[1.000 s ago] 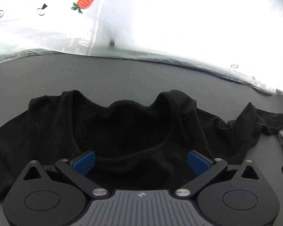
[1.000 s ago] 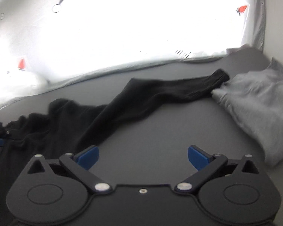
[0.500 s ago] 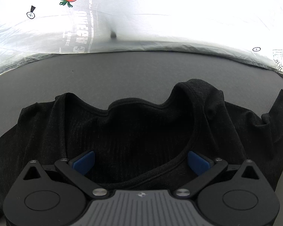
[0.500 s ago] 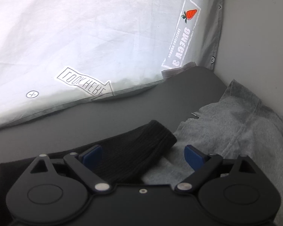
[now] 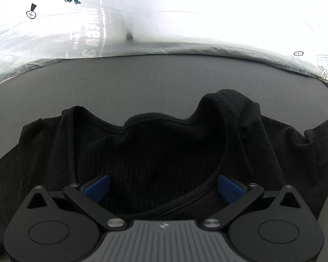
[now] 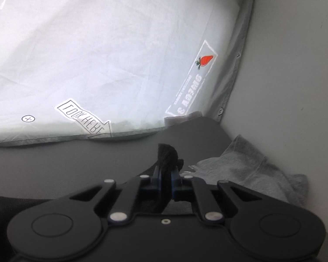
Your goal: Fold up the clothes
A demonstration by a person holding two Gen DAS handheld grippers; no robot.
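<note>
A: Black shirt [image 5: 164, 152] sleeve cuff [image 6: 167, 152]: your right gripper [image 6: 166, 180] has just closed and pinches it.

B: And my left gripper [image 5: 163, 188]?

A: Released, jaws wide over the neckline just ahead; the sleeve runs sideways from there, toward your right.

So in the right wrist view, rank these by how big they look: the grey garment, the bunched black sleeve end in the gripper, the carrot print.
1. grey garment
2. black sleeve end, nearer the camera, so its rank over the next is unsure
3. carrot print, clearly farther away
</note>
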